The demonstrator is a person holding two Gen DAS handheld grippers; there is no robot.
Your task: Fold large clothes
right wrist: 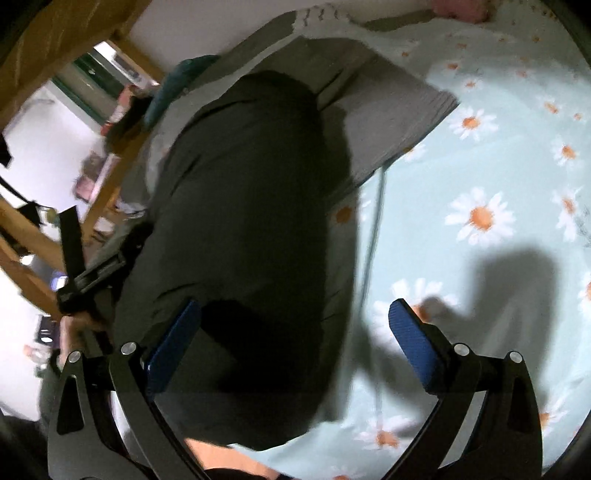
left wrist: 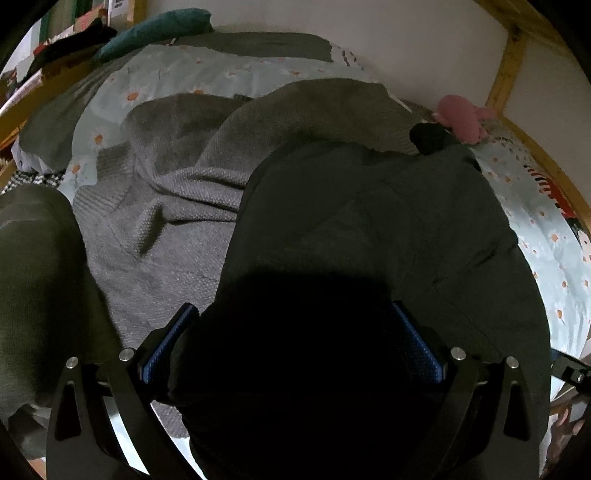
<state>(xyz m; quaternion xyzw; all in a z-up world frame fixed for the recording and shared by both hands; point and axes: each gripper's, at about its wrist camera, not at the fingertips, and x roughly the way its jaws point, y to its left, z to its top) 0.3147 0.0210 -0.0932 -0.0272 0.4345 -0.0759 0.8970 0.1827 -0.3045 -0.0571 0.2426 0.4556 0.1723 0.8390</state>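
A large dark green garment (left wrist: 376, 229) lies spread on the bed, over a grey knitted garment (left wrist: 177, 206). My left gripper (left wrist: 295, 325) is open wide, its blue pads on either side of the dark garment's near part, which fills the gap between them. In the right wrist view the same dark garment (right wrist: 236, 206) lies left of centre, with the grey garment (right wrist: 388, 110) beyond it. My right gripper (right wrist: 295, 321) is open; its left pad sits over the dark garment's edge and its right pad over bare sheet. The left gripper's body (right wrist: 92, 277) shows at the left.
The bed has a light blue daisy-print sheet (right wrist: 480, 221). A pink plush toy (left wrist: 461, 114) and a small black object (left wrist: 428, 138) lie by the white wall. A wooden bed frame (left wrist: 509, 66) runs along the edges. A teal cushion (left wrist: 159, 29) and cluttered shelves sit at the far end.
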